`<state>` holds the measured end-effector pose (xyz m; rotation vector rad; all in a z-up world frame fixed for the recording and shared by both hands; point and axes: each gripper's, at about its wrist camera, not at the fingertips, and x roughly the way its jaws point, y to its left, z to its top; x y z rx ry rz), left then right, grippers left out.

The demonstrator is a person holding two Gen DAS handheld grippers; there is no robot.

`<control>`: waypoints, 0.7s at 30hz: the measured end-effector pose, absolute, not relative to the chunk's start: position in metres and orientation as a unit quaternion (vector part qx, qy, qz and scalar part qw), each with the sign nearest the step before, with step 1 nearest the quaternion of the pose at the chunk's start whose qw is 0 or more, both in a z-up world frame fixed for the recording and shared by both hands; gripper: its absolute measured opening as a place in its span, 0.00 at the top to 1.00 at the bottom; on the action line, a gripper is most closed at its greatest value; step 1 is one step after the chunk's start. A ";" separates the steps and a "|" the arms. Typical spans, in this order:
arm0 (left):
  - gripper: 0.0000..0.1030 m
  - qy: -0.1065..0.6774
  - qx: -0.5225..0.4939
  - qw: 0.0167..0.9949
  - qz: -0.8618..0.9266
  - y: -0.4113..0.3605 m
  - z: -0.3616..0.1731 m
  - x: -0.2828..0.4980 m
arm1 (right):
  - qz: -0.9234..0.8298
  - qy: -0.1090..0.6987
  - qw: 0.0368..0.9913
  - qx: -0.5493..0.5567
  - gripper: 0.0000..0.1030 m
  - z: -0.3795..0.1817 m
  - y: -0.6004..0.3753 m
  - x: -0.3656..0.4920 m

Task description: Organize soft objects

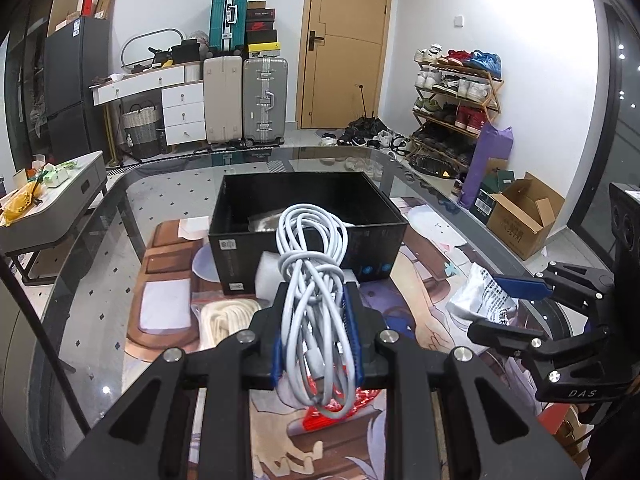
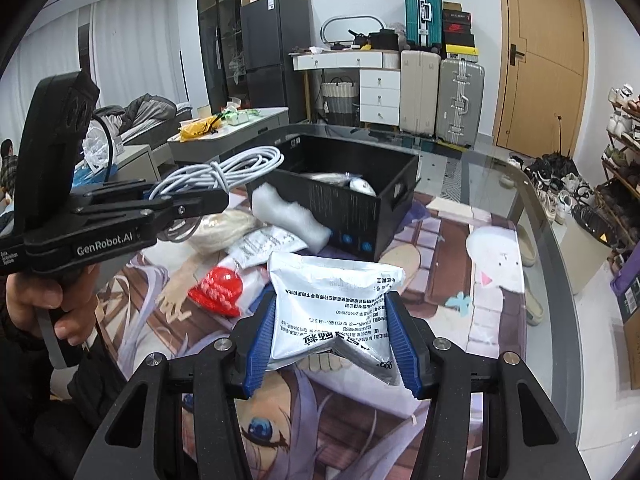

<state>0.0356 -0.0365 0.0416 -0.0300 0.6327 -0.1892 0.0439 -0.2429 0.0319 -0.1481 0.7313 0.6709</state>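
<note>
My left gripper (image 1: 317, 304) is shut on a coiled white cable (image 1: 312, 264) and holds it above the mat, just in front of the open black box (image 1: 384, 236). The cable (image 2: 224, 168) and left gripper (image 2: 208, 200) also show in the right wrist view. My right gripper (image 2: 332, 308) has its jaws wide apart around a silver foil pouch (image 2: 332, 300) lying on the mat; whether the pads (image 2: 400, 336) touch it I cannot tell. The box (image 2: 352, 216) holds a few soft items. A red mesh bag (image 2: 218, 286), a cream rope bundle (image 1: 224, 320) and white foam (image 2: 284, 212) lie in front of the box.
The printed mat (image 1: 420, 304) covers a glass table (image 1: 152, 196). A white foam pad (image 1: 166, 310) lies at the mat's left. Beyond the table stand suitcases (image 1: 264, 100), a shoe rack (image 1: 456, 108) and a cardboard box (image 1: 524, 220).
</note>
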 end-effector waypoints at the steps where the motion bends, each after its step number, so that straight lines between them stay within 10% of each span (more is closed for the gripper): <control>1: 0.78 0.310 -0.015 0.946 -0.092 -0.035 0.043 0.036 | 0.321 0.348 0.878 -0.070 0.48 0.033 -0.242 0.045; 21: 0.78 0.300 -0.025 0.949 -0.097 -0.019 0.062 0.065 | 0.318 0.324 0.887 -0.080 0.48 0.067 -0.208 0.083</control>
